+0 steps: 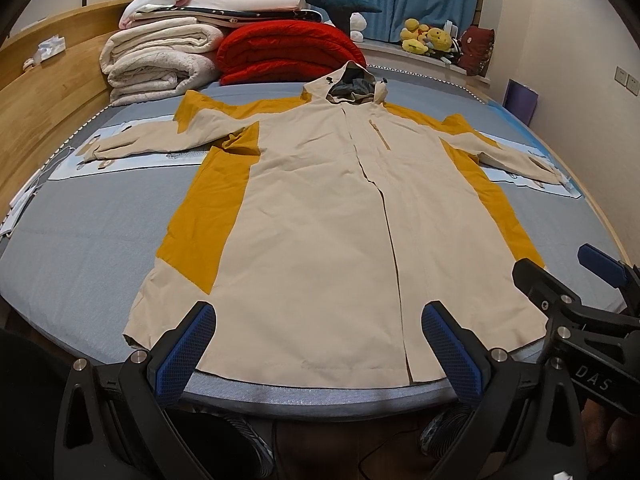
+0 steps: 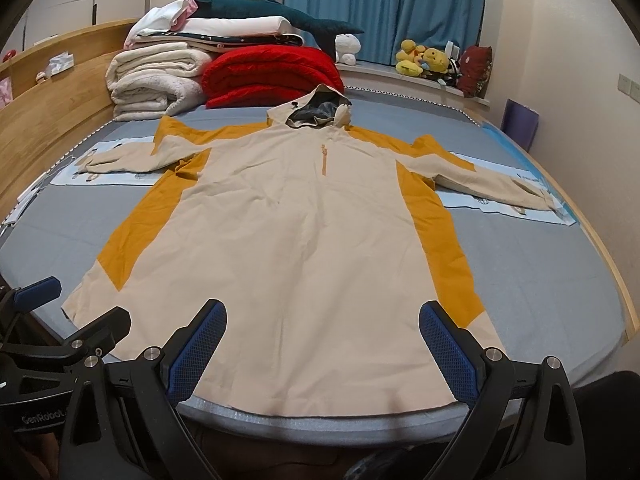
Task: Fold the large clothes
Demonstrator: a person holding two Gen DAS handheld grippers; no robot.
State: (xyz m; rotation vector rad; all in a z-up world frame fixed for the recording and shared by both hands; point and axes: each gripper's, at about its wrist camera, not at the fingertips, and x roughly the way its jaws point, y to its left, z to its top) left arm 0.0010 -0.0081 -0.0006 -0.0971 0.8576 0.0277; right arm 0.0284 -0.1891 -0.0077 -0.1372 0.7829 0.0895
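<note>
A large cream and mustard hooded jacket (image 1: 320,216) (image 2: 296,232) lies flat and face up on the grey-blue bed (image 1: 80,240) (image 2: 540,272), sleeves spread to both sides, hood toward the far end. Its hem reaches the near edge of the bed. My left gripper (image 1: 318,328) hovers open just above the hem, nothing between its blue pads. My right gripper (image 2: 322,328) is also open above the hem, a little further right. In the left wrist view the right gripper (image 1: 560,280) shows at the right edge; in the right wrist view the left gripper (image 2: 76,304) shows at the left edge.
Folded white quilts (image 1: 160,60) (image 2: 156,76) and a red quilt (image 1: 288,56) (image 2: 272,76) are stacked at the head of the bed. A wooden bed frame (image 1: 48,92) runs along the left. Light paper sheets (image 1: 132,160) (image 2: 504,204) lie under both sleeves. Plush toys (image 2: 424,60) sit on the sill.
</note>
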